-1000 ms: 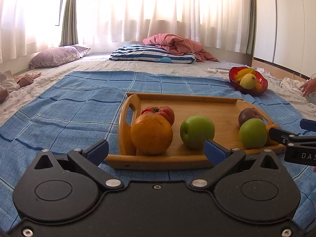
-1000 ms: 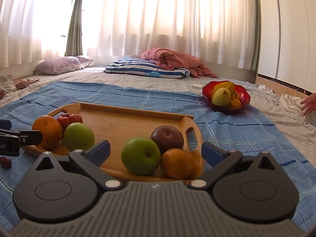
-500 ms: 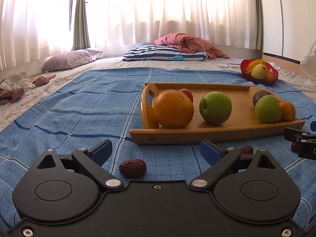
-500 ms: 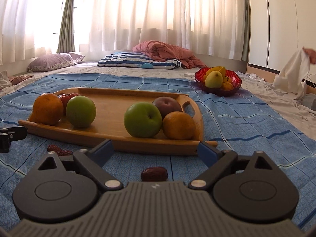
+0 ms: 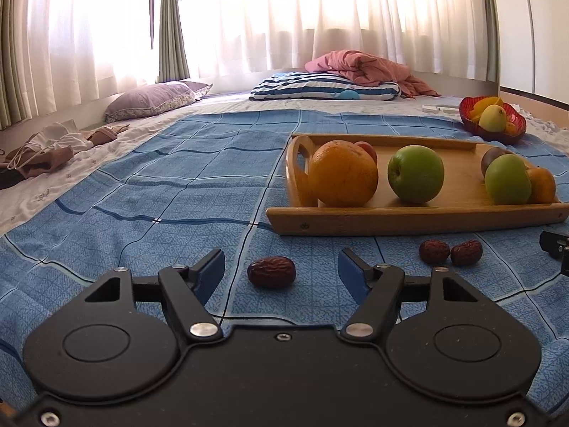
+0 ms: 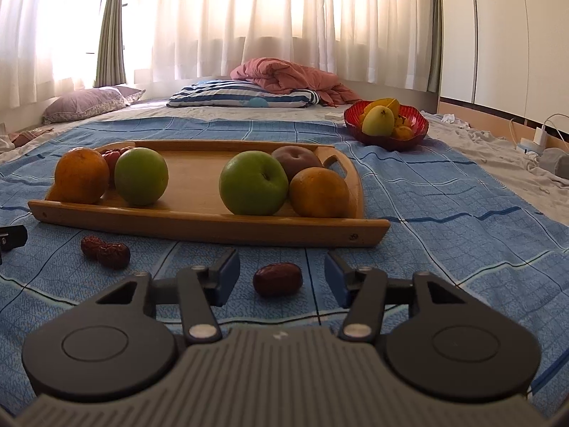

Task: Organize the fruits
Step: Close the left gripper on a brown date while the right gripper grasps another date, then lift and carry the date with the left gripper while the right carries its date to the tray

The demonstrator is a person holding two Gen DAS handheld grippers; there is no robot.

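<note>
On the blue blanket, a dark red date (image 5: 271,272) lies between the blue pads of my left gripper (image 5: 281,270), whose jaws are closing without touching it. Another date (image 6: 277,279) lies between the pads of my right gripper (image 6: 281,275), also closing with gaps on both sides. Two more dates (image 5: 450,252) (image 6: 105,252) lie together in front of the wooden tray (image 5: 409,217) (image 6: 199,222). The tray holds two oranges (image 6: 81,175) (image 6: 318,192), two green apples (image 6: 141,176) (image 6: 253,183), a brown-purple fruit (image 6: 297,163) and a red one (image 6: 111,158).
A red bowl (image 6: 386,124) of yellow fruit stands far right behind the tray. Pillows (image 5: 325,87) and a pink quilt (image 5: 359,67) lie near the curtains. Clothes (image 5: 46,147) lie at the left edge; chargers and cables (image 6: 537,140) at the right wall.
Both grippers came down low in front of the tray and their jaws narrowed around one date each. The dates on the blanket came into view.
</note>
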